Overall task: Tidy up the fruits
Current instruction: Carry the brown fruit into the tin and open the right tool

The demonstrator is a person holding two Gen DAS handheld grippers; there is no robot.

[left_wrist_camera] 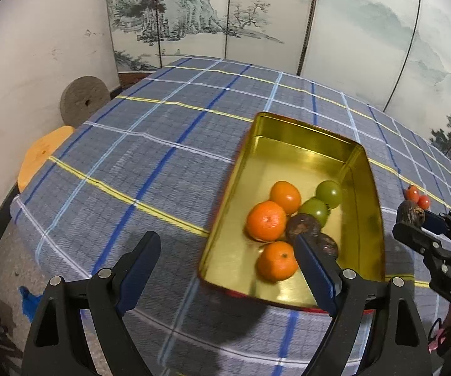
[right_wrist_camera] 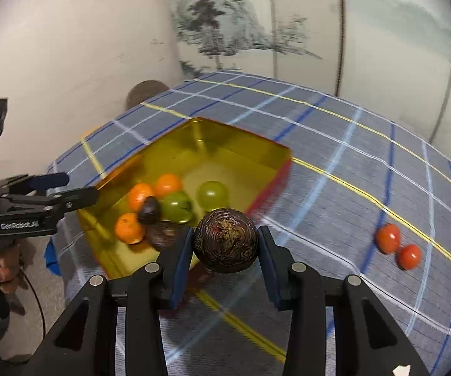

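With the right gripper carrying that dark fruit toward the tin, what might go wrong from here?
The dark round fruit is pinched only at its sides by the right gripper, so it might slip. Dropped into the crowded gold tin, it could knock the green fruits. The open left gripper hangs at the tin and may collide.

The left wrist view looks forward and down over the table (left_wrist_camera: pixel 162 144) from near its left edge, the gold tin (left_wrist_camera: pixel 363 169) close at right. The right wrist view faces the same tin (right_wrist_camera: pixel 241 144) from its right, nearer the table (right_wrist_camera: pixel 366 172); both share its fruit.
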